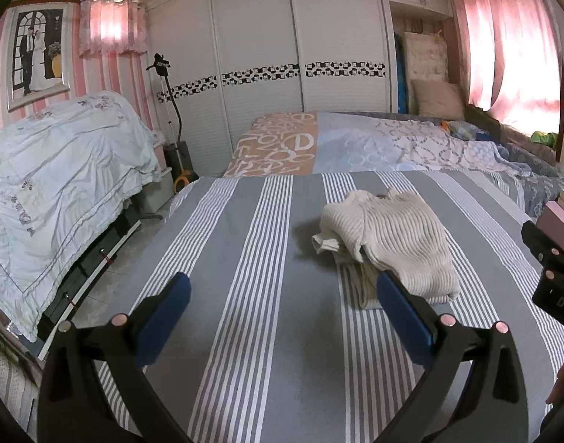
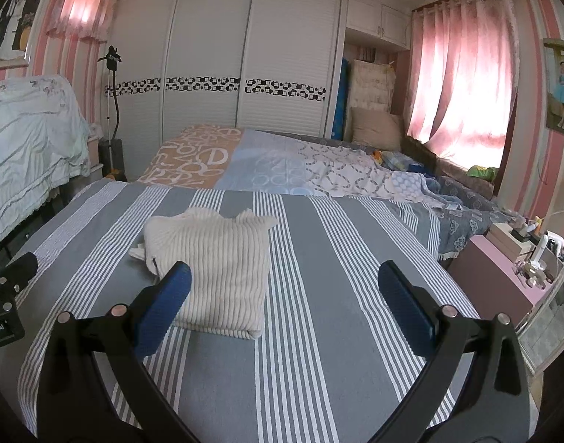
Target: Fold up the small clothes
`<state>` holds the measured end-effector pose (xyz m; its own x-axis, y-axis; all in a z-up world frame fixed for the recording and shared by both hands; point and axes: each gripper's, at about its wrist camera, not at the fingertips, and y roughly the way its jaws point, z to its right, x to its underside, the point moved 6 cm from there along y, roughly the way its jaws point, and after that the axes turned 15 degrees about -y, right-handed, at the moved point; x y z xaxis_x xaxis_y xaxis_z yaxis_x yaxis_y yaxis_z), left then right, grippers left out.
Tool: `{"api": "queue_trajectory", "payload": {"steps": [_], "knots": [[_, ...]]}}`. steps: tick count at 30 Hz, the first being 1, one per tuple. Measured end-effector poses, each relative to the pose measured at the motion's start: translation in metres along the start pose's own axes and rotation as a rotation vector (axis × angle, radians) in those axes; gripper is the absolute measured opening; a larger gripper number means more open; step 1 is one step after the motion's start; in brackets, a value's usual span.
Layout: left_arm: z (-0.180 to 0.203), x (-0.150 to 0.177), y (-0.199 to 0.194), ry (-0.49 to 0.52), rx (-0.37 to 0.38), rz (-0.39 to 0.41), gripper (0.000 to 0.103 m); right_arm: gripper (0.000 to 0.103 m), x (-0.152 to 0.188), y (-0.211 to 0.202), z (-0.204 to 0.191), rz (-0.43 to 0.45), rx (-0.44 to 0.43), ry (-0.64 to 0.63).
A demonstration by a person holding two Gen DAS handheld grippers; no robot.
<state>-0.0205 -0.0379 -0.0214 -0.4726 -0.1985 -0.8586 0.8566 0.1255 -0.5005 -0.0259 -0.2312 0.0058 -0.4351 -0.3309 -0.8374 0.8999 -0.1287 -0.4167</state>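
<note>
Cream ribbed knit makes up the small sweater [image 2: 215, 269], which is lying folded into a rough square on the striped sheet [image 2: 319, 332], around the middle of the surface and well in from every edge. A bit of paler cloth [image 1: 324, 241] is sticking out from under its left side.

The left gripper [image 1: 282, 299] is hovering over the near part of the sheet with its blue-padded fingers [image 1: 167, 306] spread wide, released and grasping nothing; its right finger is showing just in front of the sweater's near left corner, though whether it is touching cannot be told. The right gripper [image 2: 284, 288] is likewise hanging released and empty, its left finger overlapping the sweater's near left corner in the right wrist view, with bare stripes between the fingers.

Beyond the far edge of the sheet, a patterned quilt [image 2: 267, 162] in orange, blue and white is lying spread. A white wardrobe [image 2: 245, 55] is standing behind it, and pink curtains [image 2: 463, 88] are glowing at the window on the right. A pale rumpled duvet [image 1: 57, 184] is hanging heaped off the left side, and a pink nightstand [image 2: 496, 277] is sitting by the right edge.
</note>
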Motion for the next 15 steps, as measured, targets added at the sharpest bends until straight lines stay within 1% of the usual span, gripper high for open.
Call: {"api": "queue_trajectory", "payload": {"steps": [15], "knots": [[0.0022,-0.0026,0.0025,-0.001,-0.004,-0.002,0.101,0.100,0.0018,0.0028,0.0013,-0.005,0.000,0.005]]}}
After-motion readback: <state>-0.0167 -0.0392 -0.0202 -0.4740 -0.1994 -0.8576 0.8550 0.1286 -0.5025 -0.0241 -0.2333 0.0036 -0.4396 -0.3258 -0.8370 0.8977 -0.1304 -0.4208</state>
